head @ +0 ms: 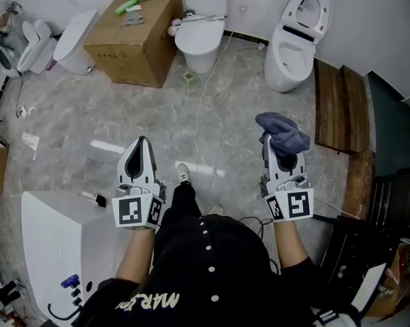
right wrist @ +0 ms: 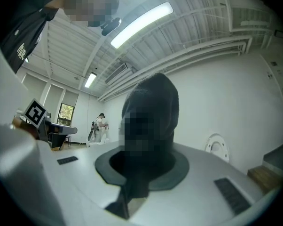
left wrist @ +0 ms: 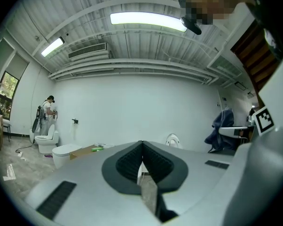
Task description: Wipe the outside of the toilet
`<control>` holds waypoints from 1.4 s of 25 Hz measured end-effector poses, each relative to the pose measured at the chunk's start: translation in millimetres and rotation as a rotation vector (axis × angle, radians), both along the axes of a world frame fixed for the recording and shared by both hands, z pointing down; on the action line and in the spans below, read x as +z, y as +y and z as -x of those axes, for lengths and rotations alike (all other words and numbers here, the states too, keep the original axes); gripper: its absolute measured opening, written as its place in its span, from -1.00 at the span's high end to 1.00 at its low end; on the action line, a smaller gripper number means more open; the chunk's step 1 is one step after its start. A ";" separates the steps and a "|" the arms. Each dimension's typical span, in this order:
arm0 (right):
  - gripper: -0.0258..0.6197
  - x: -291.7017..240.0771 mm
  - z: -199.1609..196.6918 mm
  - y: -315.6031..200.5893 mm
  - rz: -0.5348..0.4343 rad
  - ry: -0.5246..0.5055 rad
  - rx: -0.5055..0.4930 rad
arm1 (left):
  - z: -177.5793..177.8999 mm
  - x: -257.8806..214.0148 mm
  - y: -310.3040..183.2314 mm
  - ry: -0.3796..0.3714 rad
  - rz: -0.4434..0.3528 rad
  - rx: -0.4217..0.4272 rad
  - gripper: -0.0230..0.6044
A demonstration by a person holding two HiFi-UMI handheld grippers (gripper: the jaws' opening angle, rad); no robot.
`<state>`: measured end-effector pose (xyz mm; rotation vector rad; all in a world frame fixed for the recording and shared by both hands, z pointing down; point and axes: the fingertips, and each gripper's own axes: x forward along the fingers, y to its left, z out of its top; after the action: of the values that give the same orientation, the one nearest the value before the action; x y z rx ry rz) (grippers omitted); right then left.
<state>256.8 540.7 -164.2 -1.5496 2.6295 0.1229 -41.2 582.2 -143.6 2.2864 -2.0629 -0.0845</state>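
A white toilet (head: 287, 58) with its lid raised stands against the far wall, right of centre. A second white toilet (head: 199, 38) with its lid down stands to its left. My right gripper (head: 276, 146) is shut on a grey-blue cloth (head: 284, 132) that bunches over its tips. In the right gripper view the cloth (right wrist: 153, 98) fills the jaws, with the raised lid (right wrist: 216, 147) far off behind. My left gripper (head: 143, 142) is shut with nothing in it; its pads (left wrist: 132, 161) meet. Both grippers hover over the floor, well short of the toilets.
A cardboard box (head: 134, 34) with a green bottle on it stands at the back left, with more toilets (head: 74, 41) beyond. Wooden planks (head: 340, 105) lie at the right. A white fixture (head: 52, 240) sits near my left side. A cable (head: 203, 101) crosses the floor. A person (left wrist: 48, 111) stands far off.
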 end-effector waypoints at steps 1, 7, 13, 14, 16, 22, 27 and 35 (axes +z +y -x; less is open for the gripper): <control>0.72 0.4 4.5 -9.3 0.003 0.001 0.005 | 5.0 0.8 -10.2 0.002 0.002 0.002 0.93; 0.72 -0.8 35.9 -63.5 0.018 0.020 0.015 | 36.8 -1.6 -65.6 -0.002 0.001 0.011 0.93; 0.72 4.7 61.2 -108.1 0.042 0.035 0.024 | 69.0 6.2 -111.0 0.048 0.027 0.005 0.93; 0.72 3.6 65.4 -115.1 0.043 0.036 0.026 | 73.4 6.7 -117.9 0.054 0.030 0.007 0.93; 0.72 0.6 73.6 -128.1 0.038 0.040 0.030 | 80.9 6.5 -131.1 0.055 0.030 0.013 0.93; 0.72 -14.7 101.1 -168.1 -0.001 0.057 0.058 | 110.2 -1.0 -174.8 0.078 0.014 0.040 0.93; 0.72 -26.7 123.6 -185.6 -0.020 0.062 0.075 | 131.4 -8.9 -198.2 0.048 -0.008 0.068 0.93; 0.72 -12.5 127.7 -202.3 0.002 0.108 0.110 | 135.7 11.2 -233.0 0.050 0.041 0.102 0.93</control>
<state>129.1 338.3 -176.7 -1.7364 2.6235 0.2174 -177.0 349.2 -132.4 2.3353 -1.9032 -0.0931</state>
